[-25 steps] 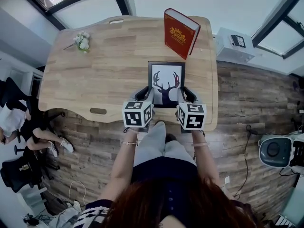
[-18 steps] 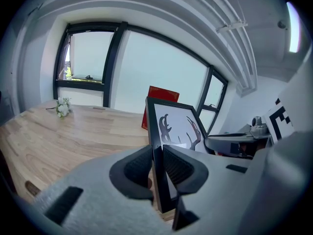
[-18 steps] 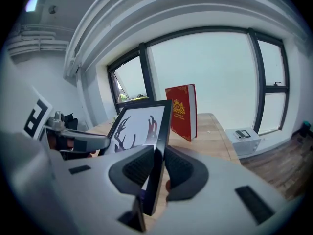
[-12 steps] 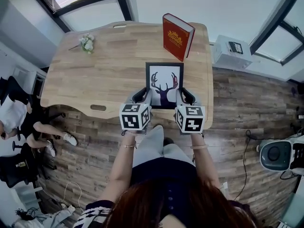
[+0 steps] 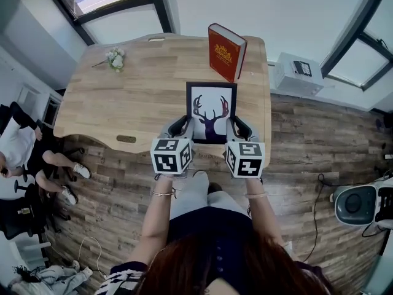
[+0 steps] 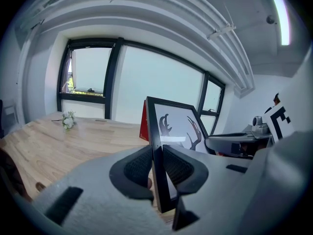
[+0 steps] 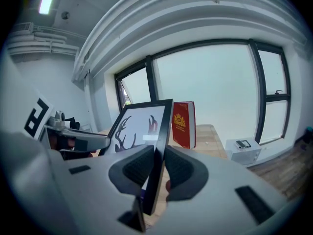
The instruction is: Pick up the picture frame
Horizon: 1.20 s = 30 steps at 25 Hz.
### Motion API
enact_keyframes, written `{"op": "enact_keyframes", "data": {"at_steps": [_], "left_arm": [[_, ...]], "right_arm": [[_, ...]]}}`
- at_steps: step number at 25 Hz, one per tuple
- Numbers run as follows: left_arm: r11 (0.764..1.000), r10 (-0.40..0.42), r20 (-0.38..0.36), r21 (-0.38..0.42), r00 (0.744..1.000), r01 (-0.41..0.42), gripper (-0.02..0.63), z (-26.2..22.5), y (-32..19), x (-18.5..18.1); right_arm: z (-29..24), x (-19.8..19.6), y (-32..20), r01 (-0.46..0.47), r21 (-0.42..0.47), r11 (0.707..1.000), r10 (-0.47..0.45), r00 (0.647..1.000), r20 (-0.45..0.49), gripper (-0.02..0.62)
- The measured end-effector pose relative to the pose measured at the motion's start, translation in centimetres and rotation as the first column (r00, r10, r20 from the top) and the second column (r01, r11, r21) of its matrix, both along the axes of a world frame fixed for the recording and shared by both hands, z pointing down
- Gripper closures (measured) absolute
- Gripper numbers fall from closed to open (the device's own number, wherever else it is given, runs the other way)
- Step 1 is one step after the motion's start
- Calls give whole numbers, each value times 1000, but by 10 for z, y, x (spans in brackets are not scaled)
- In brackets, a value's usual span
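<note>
The picture frame (image 5: 211, 111) is black-edged with a deer-antler print and hangs above the wooden table (image 5: 123, 97), near its front right part. My left gripper (image 5: 183, 126) is shut on the frame's left edge (image 6: 157, 155), with a pad on each face. My right gripper (image 5: 234, 128) is shut on the right edge (image 7: 157, 165) in the same way. In both gripper views the frame stands tilted up out of the jaws, its print (image 6: 178, 129) facing inward. The marker cubes (image 5: 171, 155) hide the frame's near corners in the head view.
A red book (image 5: 225, 51) stands upright at the table's far right, just beyond the frame. A small white flower bunch (image 5: 115, 58) lies at the far left. A white box (image 5: 298, 72) sits on the floor to the right. A seated person (image 5: 24, 158) is at the left.
Both grippers have risen together with the frame held between them, lifting it off the table. The grip on both edges has stayed the same.
</note>
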<state>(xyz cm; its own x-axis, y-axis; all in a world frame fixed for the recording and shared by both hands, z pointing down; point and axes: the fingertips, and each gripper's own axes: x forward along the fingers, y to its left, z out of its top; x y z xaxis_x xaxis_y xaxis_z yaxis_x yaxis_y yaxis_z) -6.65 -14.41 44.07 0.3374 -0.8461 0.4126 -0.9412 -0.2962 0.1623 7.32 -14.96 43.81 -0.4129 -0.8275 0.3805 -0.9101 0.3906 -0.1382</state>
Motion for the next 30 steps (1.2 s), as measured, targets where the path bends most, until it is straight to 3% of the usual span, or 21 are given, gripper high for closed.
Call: {"op": "enact_keyframes", "data": {"at_steps": [17,30], "left_arm": [[996,27,13,82,1000,-28,525,-33,20,3],[987,52,16,150,999,-54,525,-70,56,-16]], "right_arm": [[-32,4,22,-33,73,997,33,999,-7,522],[-68,-16,60,-68,136,988,71,997,-12,522]]}}
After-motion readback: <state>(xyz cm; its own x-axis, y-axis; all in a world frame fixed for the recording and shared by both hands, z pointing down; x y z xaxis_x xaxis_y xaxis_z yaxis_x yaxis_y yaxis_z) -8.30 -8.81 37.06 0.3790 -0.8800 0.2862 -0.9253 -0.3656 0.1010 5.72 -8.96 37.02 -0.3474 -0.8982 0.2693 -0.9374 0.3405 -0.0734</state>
